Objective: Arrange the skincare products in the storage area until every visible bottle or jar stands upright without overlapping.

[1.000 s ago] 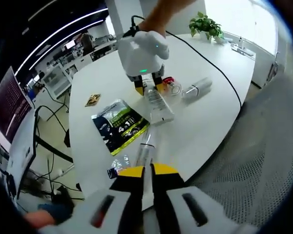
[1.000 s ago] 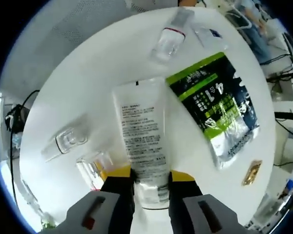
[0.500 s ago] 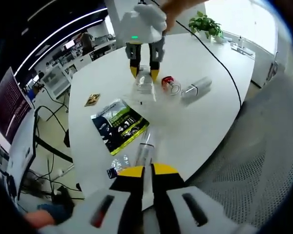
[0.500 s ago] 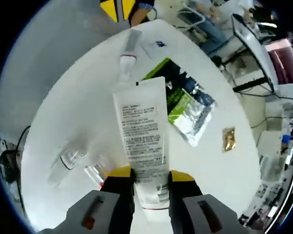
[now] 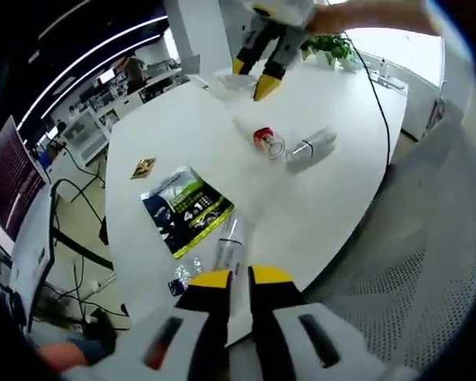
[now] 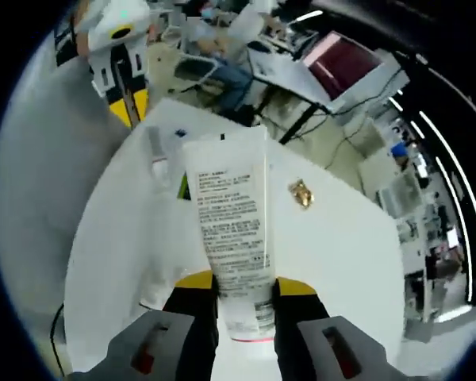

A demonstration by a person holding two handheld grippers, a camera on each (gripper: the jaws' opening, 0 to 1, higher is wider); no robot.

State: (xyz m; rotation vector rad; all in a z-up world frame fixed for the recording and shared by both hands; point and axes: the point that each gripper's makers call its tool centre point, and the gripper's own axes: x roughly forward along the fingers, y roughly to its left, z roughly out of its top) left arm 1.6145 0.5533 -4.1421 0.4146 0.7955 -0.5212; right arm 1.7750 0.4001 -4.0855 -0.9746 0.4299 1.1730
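Right hand-held gripper (image 6: 244, 287): its yellow-tipped jaws are clamped on the capped end of a white squeeze tube printed with small dark text (image 6: 230, 214); the tube is held off the white round worktop (image 6: 341, 262) and points away from the camera. In the left gripper view the same hand-held gripper (image 5: 258, 75) is seen raised at the far side of the worktop with the tube (image 5: 230, 79) blurred between its jaws.

Left hand-held gripper (image 5: 239, 278): its jaws are seen almost together, with nothing between them, just at the near edge of the worktop (image 5: 333, 198). In the right gripper view it (image 6: 131, 107) is seen beyond the worktop's far edge.

Clear slim tube with a red band (image 5: 230, 242): lying flat, just ahead of the left jaws.

Green, black and silver foil sachet (image 5: 184, 208): lying flat, beside the slim tube.

Small clear jar with a red lid (image 5: 268, 141): lying on its side near the worktop's middle.

Clear plastic bottle (image 5: 311, 147): lying on its side, just beside the jar.

Small gold-coloured packet (image 5: 143, 167): lying flat, apart from the rest, near the worktop's edge.
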